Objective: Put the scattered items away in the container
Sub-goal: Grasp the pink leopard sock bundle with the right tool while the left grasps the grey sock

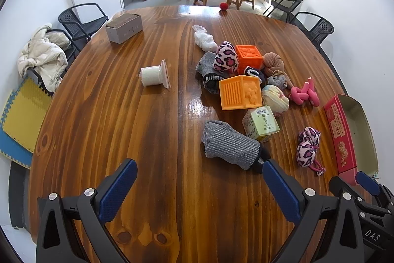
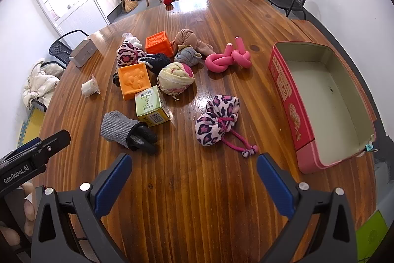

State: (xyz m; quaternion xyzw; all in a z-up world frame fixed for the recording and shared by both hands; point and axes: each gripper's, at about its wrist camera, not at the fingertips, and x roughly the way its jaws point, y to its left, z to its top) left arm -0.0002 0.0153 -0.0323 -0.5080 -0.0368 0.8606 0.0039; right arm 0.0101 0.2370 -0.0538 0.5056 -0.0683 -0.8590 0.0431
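Wooden table [image 2: 197, 189] fills both views, chairs around it, benches at the back. Red tin [image 2: 327, 100] sits at the right edge, mouth up and empty, probably parked there so the right gripper [image 2: 194, 176] can drop into it. Nothing is tidied yet.

Clutter is bunched mid-table: two orange blocks [image 2: 134, 81], green carton [image 2: 150, 106], rolled socks, pink knot [image 2: 227, 58]. Grey glove [image 1: 230, 143] and leopard pouch [image 2: 216, 120] lie nearest.

Left gripper [image 1: 199, 187]: jaws spread wide, holding nothing, angled down at bare wood. Glove is just ahead, nearly at its right finger [image 1: 280, 189].

Right gripper: jaws also spread, empty. Pouch is just ahead, between the finger lines; its cord beads are near the right finger [image 2: 275, 181]. Looks like the easiest first pick.
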